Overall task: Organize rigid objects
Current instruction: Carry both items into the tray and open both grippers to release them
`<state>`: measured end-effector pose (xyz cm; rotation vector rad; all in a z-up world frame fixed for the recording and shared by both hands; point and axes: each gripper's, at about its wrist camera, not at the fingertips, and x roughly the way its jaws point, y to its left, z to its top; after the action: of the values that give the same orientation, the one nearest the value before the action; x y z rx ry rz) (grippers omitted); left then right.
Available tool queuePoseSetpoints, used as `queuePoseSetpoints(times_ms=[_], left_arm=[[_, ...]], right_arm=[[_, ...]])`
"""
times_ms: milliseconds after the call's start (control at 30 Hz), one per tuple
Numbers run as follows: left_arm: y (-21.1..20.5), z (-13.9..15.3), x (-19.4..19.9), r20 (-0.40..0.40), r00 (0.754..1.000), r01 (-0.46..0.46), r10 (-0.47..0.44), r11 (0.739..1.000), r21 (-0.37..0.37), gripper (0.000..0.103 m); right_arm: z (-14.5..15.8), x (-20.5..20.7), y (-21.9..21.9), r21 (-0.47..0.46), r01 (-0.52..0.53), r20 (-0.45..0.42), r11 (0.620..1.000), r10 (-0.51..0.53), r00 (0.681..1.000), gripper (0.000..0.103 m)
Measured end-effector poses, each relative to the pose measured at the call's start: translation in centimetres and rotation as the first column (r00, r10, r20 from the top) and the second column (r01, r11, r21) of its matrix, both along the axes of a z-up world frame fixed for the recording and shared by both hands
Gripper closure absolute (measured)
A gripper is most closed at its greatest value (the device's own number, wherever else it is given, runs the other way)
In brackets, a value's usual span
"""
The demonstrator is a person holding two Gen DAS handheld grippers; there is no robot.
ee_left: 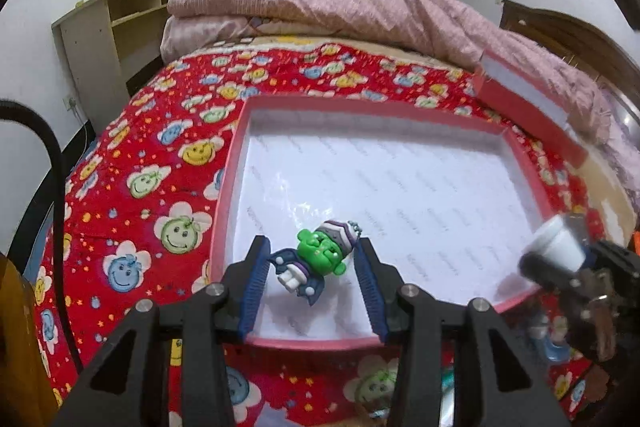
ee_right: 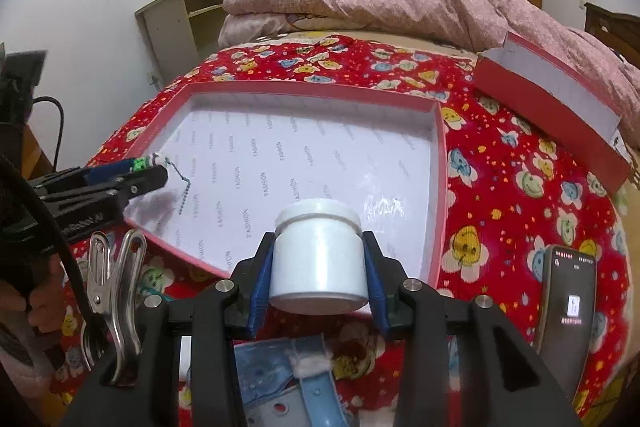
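My right gripper (ee_right: 318, 283) is clamped on the white round plastic jar (ee_right: 319, 255), held above the near edge of the shallow red-rimmed cardboard box (ee_right: 439, 163). My left gripper (ee_left: 310, 281) straddles the green-faced figurine keychain (ee_left: 316, 261), jaws apart, inside that box near its left corner. I should carry the jar forward past the rim, lower it upright onto the white lining well clear of the figurine, then let go.
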<state>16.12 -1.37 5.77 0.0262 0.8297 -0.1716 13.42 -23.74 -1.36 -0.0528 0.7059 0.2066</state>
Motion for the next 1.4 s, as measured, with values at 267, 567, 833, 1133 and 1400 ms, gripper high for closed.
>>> queuePoseSetpoints(times_ms=[267, 567, 833, 1133, 1400], left_arm=[[-0.8, -1.8, -0.1, -0.013, 1.0, 0.005, -0.004, 0.997, 0.082, 0.057], [-0.5, -1.9, -0.8, -0.035, 0.999, -0.009, 0.012, 0.997, 0.076, 0.056], [-0.7, -1.9, -1.2, -0.026, 1.0, -0.002, 0.004, 0.996, 0.092, 0.056], [-1.3, -0.6, -2.4, 0.018, 0.999, 0.027, -0.029, 0.994, 0.103, 0.032], [0.2, 2.1, -4.4, 0.068, 0.998, -0.02, 0.015, 0.997, 0.07, 0.03]], right_arm=[[-2.2, 1.9, -0.8, 0.028, 0.016, -0.065, 0.999, -0.014, 0.998, 0.062], [-2.3, 1.4, -0.7, 0.027, 0.01, -0.068, 1.0, -0.008, 0.998, 0.062], [-2.3, 1.4, -0.6, 0.027, 0.009, -0.077, 1.0, -0.007, 0.997, 0.061], [-2.0, 1.5, -0.8, 0.063, 0.0, -0.08, 0.998, 0.005, 0.997, 0.05], [0.9, -1.2, -0.8, 0.069, -0.004, 0.024, 0.998, 0.002, 1.0, 0.042]])
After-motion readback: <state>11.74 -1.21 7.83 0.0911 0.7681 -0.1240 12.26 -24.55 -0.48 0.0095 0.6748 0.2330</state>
